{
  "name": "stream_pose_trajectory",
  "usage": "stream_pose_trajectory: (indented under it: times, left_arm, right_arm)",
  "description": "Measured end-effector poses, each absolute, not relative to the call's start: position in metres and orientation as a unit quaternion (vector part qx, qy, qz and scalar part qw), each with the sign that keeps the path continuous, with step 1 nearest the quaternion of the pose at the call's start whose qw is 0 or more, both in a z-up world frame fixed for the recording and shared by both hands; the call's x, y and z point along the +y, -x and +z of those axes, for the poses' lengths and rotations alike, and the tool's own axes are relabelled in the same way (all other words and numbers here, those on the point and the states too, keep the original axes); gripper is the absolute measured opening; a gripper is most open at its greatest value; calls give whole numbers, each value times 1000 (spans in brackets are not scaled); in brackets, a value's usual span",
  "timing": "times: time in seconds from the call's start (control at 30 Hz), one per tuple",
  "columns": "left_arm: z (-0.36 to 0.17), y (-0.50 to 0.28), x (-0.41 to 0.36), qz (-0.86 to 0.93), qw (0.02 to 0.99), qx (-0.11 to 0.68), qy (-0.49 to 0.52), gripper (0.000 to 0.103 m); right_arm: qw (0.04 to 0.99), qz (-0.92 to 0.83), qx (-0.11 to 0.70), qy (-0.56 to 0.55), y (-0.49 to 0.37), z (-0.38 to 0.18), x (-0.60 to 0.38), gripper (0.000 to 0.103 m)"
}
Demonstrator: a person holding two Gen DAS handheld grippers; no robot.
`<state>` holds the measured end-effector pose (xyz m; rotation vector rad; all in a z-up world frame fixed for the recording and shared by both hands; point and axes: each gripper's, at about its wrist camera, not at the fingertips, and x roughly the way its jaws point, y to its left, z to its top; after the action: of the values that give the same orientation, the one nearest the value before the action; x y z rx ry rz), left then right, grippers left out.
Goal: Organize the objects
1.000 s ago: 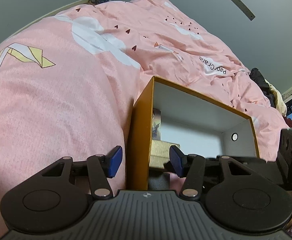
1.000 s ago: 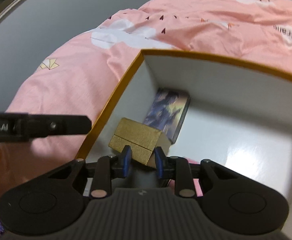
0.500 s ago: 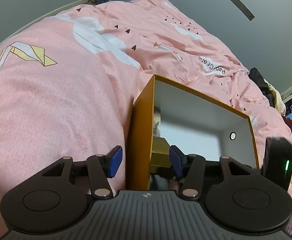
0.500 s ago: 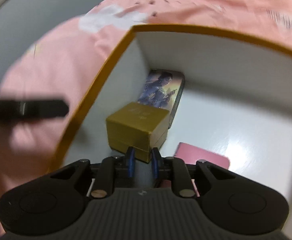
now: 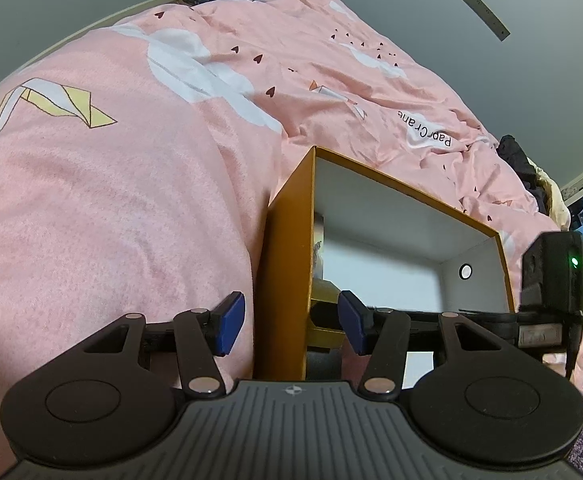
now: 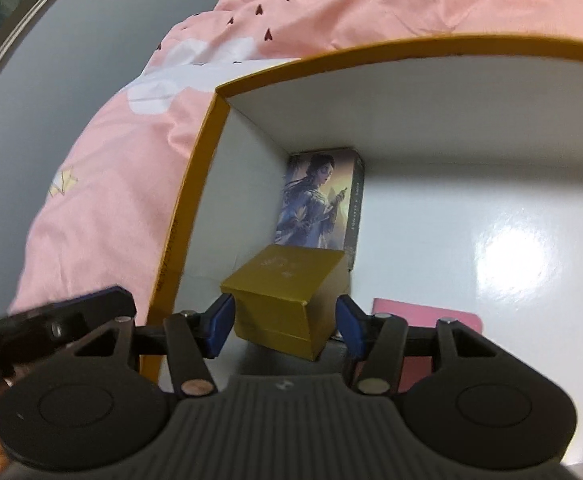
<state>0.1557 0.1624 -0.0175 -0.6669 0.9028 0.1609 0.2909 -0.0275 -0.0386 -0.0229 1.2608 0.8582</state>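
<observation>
An orange carton with a white inside lies on a pink bed cover. My left gripper is open and straddles the carton's left wall, with a small gap at each blue pad. Inside, a small gold box rests on the white floor in front of a picture-printed box standing in the far left corner. My right gripper reaches into the carton with its jaws opening; the gold box sits between the tips and neither pad presses on it. A flat pink item lies to the right.
The pink bed cover with white clouds surrounds the carton. The carton's right half is bare white floor. The right tool's black housing shows over the carton's right wall. Grey walls lie behind, with dark clutter at far right.
My right gripper's jaws went from pinched on the gold box's corner to wide apart, and the box now rests on the carton floor. The left gripper has not moved.
</observation>
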Motion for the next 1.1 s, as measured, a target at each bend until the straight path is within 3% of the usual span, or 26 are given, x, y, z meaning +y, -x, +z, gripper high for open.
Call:
stream_pose_trajectory:
  times: [0.07,0.43,0.63,0.9,1.1]
  left_arm:
    - [-17,-155,163,77,844,427,317,61]
    - [-10,-148,170,83,847,412,327,61]
    - [-10,-148,172,81,847,408,331,61]
    - [-9,-147,173,78,847,403,337,61]
    - [-10,-149,174,74,847,402,340,61]
  right_arm:
    - [739,394,543,60,-276,-32,-24,67]
    - [759,388,495,166,-255,-40,11,76]
    - [738,385,537,133,-270,-45,12,68]
    - [687,400,605,30,-309,-27,-19,67]
    - [637,395,661,31,-330,-27,-9,67]
